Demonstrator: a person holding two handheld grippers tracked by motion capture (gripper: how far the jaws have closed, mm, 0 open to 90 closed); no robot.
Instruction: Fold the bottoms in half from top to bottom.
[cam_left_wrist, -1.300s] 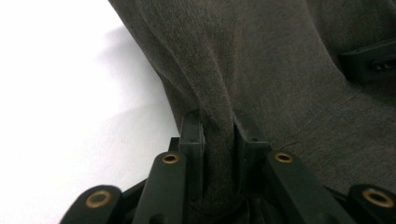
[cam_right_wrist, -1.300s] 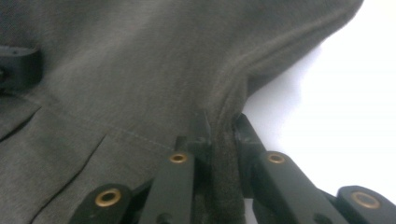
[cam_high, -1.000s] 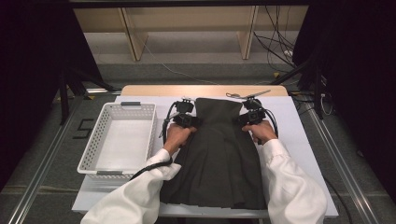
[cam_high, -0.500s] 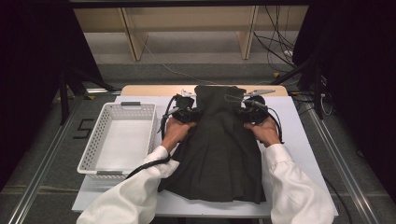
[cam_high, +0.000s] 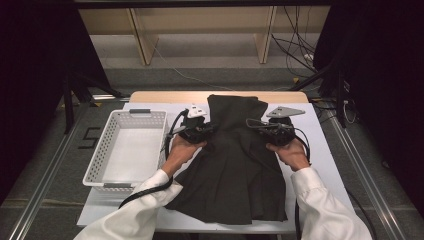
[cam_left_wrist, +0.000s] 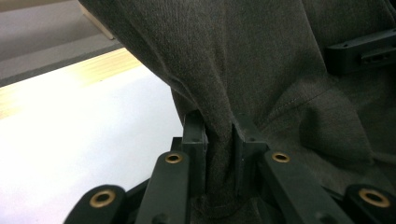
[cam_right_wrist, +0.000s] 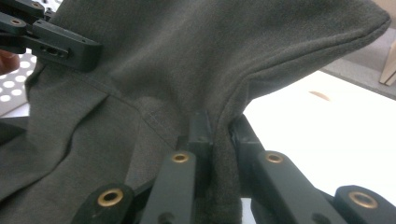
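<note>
- High view: a dark grey garment, pleated like a skirt, is lying spread on the white table, its wide hem nearest the person and its narrow far end lifting off the surface. The left gripper and the right gripper are pinching it on opposite edges near that far end, most likely so that the cloth hangs evenly between them and can be folded or carried without bunching. A white perforated basket is standing just beside the garment on the left, probably as the place where it is going.
- Left gripper view: the jaws are clamping a bunched fold of the dark grey garment, which is rising in a taut column from between them while the rest is draping off to the right. The grip is sitting at the cloth's edge, so the white table is showing bare beside it. The right gripper is biting the same cloth farther off.
- Right gripper view: the jaws are closing on a seamed edge of the dark grey garment, and the cloth is arching above them toward the left gripper, which is holding the opposite edge. The basket is peeking in beyond it.
</note>
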